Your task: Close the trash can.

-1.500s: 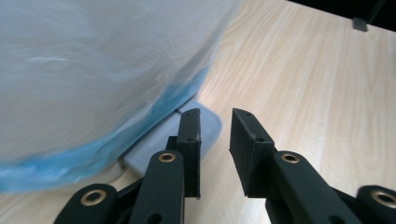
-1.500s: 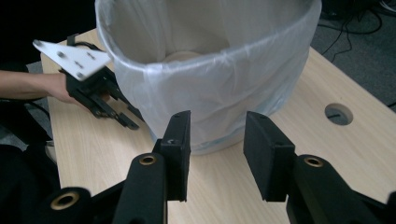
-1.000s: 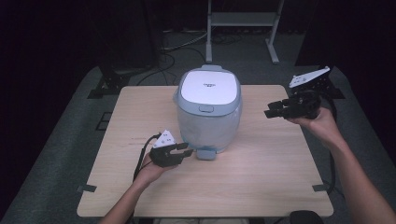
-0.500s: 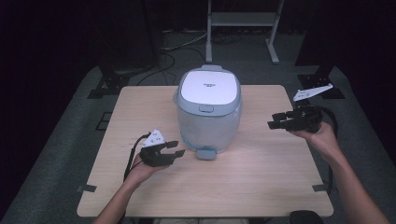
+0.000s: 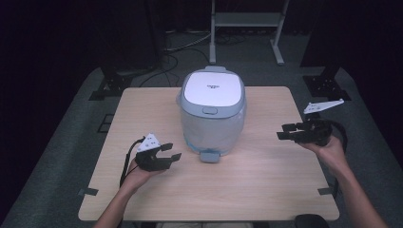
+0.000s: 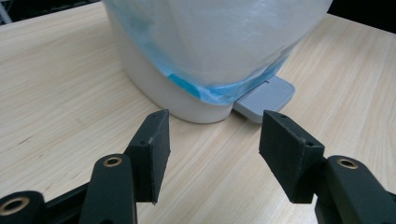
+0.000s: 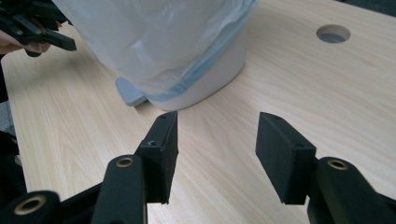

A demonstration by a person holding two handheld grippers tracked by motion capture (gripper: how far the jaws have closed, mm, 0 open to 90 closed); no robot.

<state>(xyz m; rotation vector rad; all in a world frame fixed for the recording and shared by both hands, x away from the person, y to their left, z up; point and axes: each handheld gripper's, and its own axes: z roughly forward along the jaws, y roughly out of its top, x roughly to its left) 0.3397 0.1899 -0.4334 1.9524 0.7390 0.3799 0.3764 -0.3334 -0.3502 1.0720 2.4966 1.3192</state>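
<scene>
A small pedal bin stands upright on the wooden table, toward the far middle of the top, with its white lid down. A clear liner bag with a blue band drapes over the bin's sides, and the grey foot pedal juts from the base on the near side.

The left gripper hovers near the bin's near-left corner, pointing toward the pedal. Its jaws have just been opening and stand apart with nothing between them; in the left gripper view the bin's white base and the pedal lie just beyond the pads.

The right gripper sits to the right of the bin, apart from it, aimed at the bin's side. Its jaws have also just been opening, with only bare table showing between them. In the right gripper view the bin's base is ahead, and a round hole in the tabletop lies beyond the bin
</scene>
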